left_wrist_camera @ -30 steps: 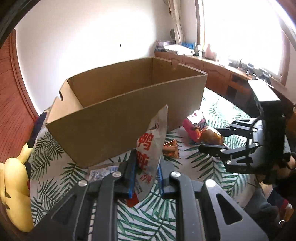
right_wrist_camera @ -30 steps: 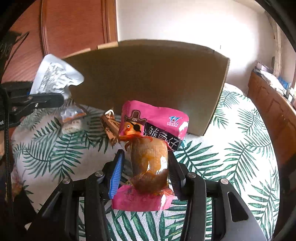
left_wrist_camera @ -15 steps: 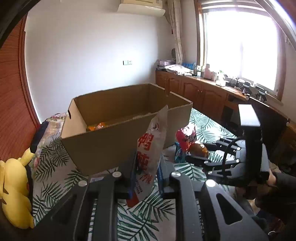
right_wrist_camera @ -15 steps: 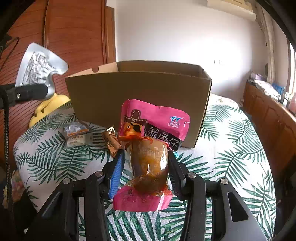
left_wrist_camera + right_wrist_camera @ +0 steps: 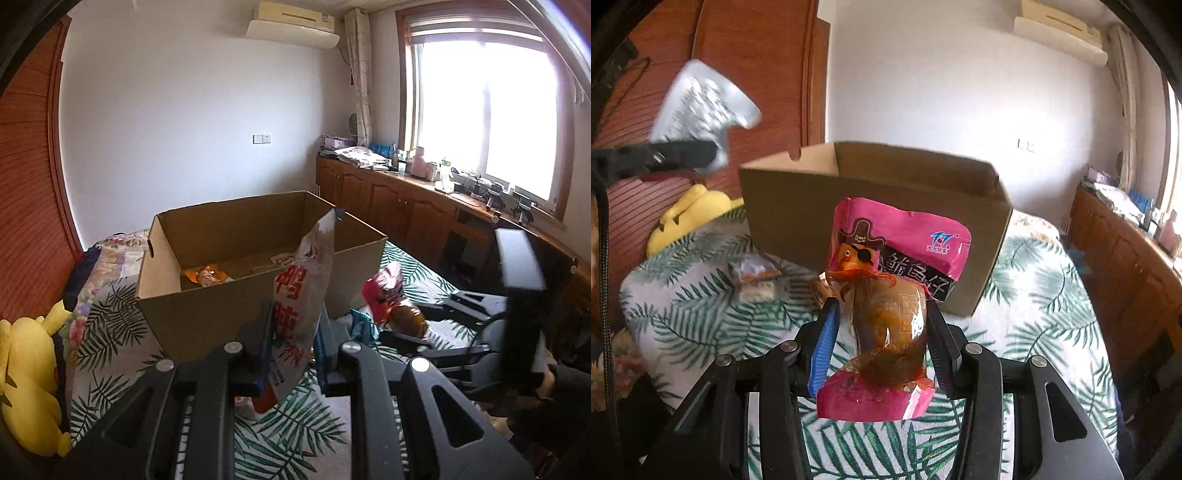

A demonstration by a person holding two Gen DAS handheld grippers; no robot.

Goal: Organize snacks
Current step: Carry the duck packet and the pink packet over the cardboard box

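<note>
Jaws both clamped: my left gripper (image 5: 293, 334) pinches silver pouch (image 5: 303, 295), right gripper (image 5: 879, 332) squeezes pink fish pack (image 5: 890, 291), both short of cardboard box (image 5: 207, 314). Light, crinkly, slippery film; grip mid-body.

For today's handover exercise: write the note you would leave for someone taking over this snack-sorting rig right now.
Left gripper: shut on the silver pouch.
Right gripper: shut on the pink pack.
Box: open on the bed, one orange snack inside.
Left on the bedspread: a small pale packet and a brown one.
Next: probably drop both held snacks in the box, then fetch the rest.
</note>
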